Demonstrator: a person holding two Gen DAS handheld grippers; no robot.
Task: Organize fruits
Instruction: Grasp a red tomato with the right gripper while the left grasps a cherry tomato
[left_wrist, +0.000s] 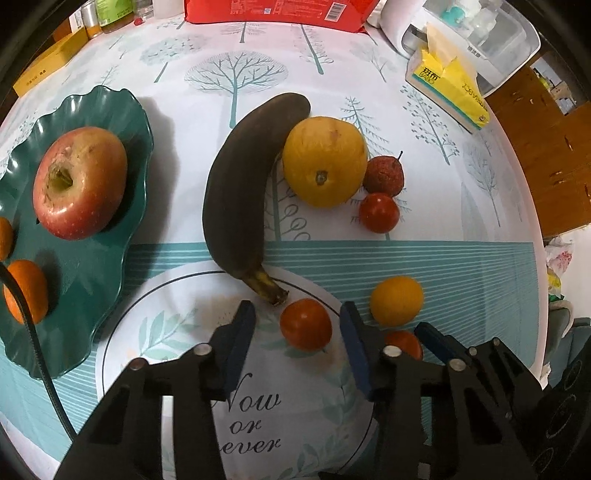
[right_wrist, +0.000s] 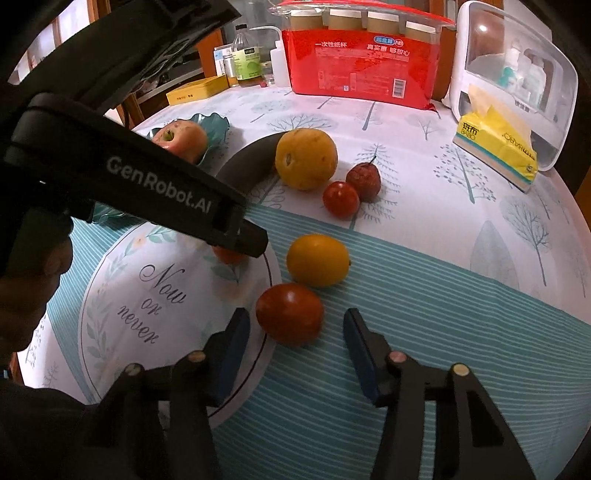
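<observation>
A small red tomato (left_wrist: 306, 324) lies on the tablecloth (left_wrist: 443, 258) between the blue pads of the left gripper (left_wrist: 297, 321), with gaps on both sides; the jaws stand spread, not pinching it. A second, larger tomato (right_wrist: 290, 314) lies between the fingers of the right gripper (right_wrist: 295, 326), also untouched, jaws apart. Both are round, glossy, orange-red. Just beyond sit a small orange (right_wrist: 317, 260) and a blackened banana (left_wrist: 240, 192); a green plate (left_wrist: 133, 122) holding an apple (left_wrist: 79, 182) lies left.
</observation>
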